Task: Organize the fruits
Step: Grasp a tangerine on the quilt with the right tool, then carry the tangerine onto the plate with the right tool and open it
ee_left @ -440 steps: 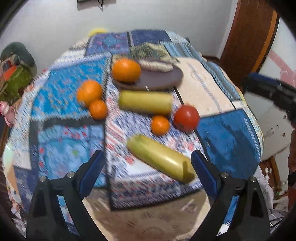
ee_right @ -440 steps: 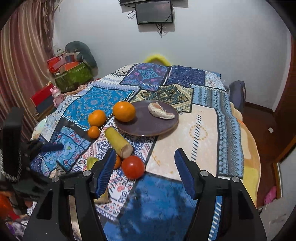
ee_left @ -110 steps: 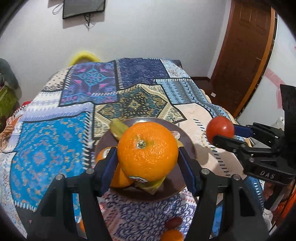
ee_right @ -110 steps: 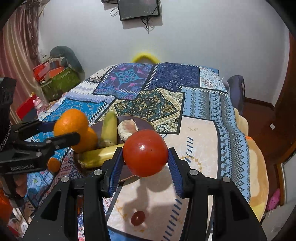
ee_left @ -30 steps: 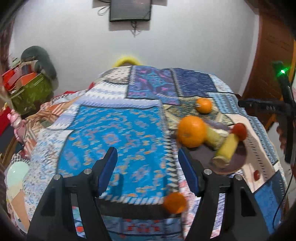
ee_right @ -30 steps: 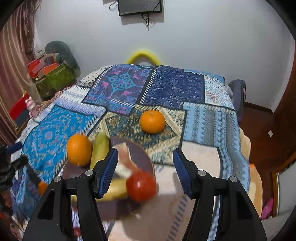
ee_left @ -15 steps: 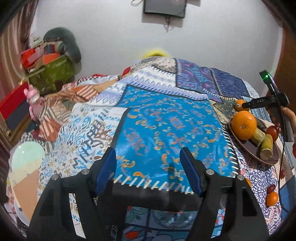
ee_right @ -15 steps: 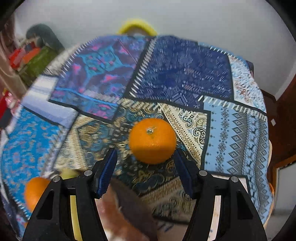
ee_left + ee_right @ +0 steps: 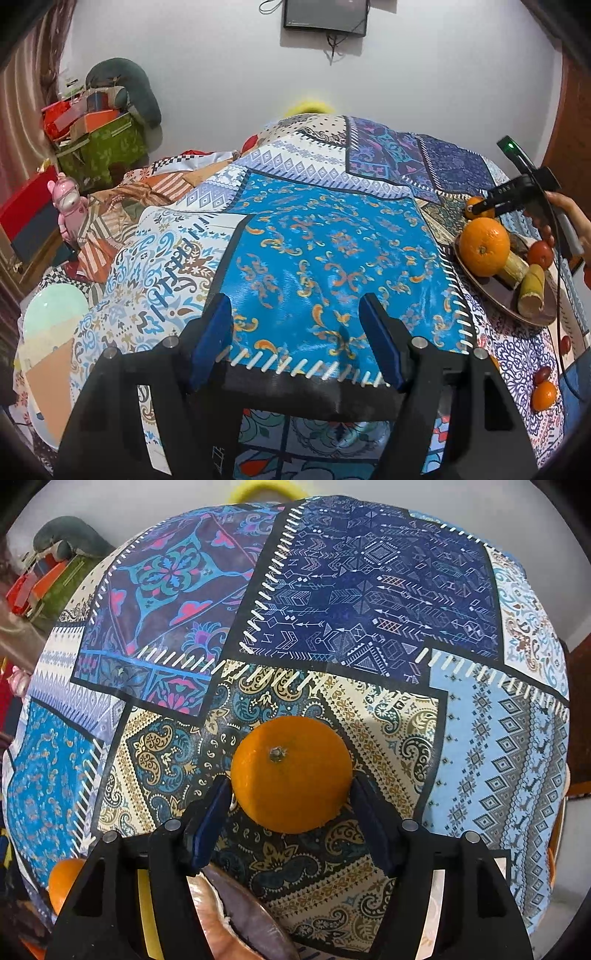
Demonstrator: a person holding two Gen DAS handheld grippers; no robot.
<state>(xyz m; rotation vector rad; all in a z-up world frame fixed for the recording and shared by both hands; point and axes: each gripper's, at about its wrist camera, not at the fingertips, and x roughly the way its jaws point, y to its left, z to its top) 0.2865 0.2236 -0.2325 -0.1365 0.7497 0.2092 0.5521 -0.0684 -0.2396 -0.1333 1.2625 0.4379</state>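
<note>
- Beyond the far rim of the plate, now straddling the stray orange with the right gripper; a second ago was hanging over the plate itself, with that orange well ahead.
- Have just been widening the jaws there: orange resting on the tablecloth between the blue pads, closely flanked but not visibly squeezed, so released rather than grasping.
- Left of the plate, swung the left gripper away over the bright blue patch; spread and empty.
- On the plate already: big orange, tomato, yellow-green pieces.
- Judging from that: clamp the stray orange next and carry it back to the plate; afterwards, fetch the small orange lying off the plate's near side.
</note>
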